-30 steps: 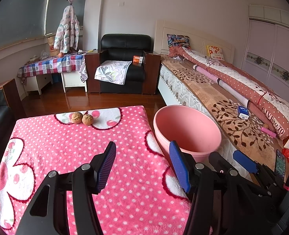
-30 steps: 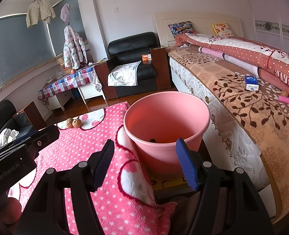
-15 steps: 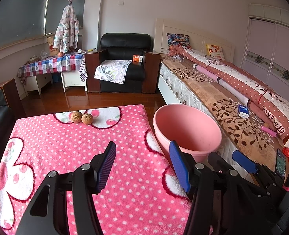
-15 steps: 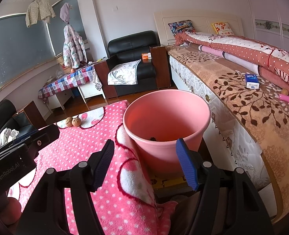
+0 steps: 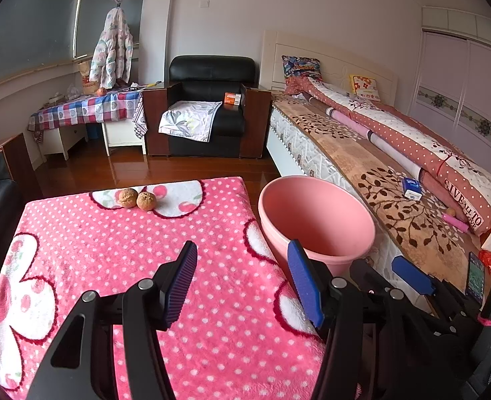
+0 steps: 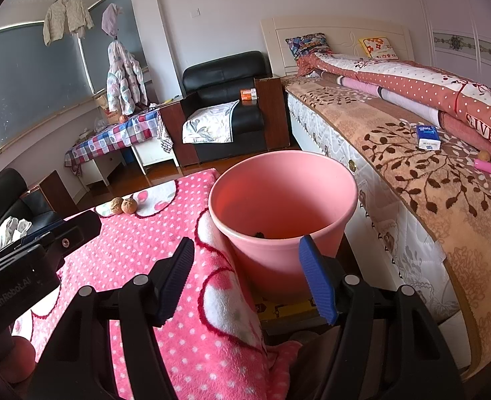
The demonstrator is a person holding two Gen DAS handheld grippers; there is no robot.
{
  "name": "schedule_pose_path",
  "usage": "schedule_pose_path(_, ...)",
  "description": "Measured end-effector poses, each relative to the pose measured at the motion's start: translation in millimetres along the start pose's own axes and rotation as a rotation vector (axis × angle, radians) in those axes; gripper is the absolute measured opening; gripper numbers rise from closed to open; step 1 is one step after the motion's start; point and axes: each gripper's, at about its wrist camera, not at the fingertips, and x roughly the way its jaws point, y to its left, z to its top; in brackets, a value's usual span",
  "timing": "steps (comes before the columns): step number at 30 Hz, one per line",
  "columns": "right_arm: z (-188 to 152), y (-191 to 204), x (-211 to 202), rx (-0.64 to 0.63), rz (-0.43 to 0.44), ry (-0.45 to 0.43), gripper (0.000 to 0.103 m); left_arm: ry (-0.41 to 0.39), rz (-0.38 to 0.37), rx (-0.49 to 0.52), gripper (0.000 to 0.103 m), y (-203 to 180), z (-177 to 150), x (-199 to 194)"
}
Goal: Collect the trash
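Pink cloth with white dots covered the table in front of me, and a big bed stood off to my right. Far across the room was a black chair with a flowered cloth on its seat.

My left gripper hung above the pink cloth. Its two blue fingers were spread wide apart, and they held nothing. My right gripper was spread wide too, with nothing between its fingers. It was low, near the table's right edge, and pointed at the pink bucket.

That bucket stood just beside the table, between the table and the bed. I could see a small dark bit down at its bottom.

Two brown walnuts lay at the far end of the table, touching each other, on a white flower shape. They were well apart from both of my grippers.

A small blue and white box lay on the bed.
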Motion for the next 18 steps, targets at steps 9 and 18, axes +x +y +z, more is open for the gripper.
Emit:
schedule_pose_path(9,-3.0,-1.5,1.5,0.000,-0.003,0.003,0.066,0.003,0.000,0.016,0.056,-6.9,-6.3,-0.1)
schedule_pose_path(18,-6.5,-2.4,3.3,0.000,-0.002,0.007,0.066,0.034,0.007,-0.021,0.056,4.6,-5.9,6.1)
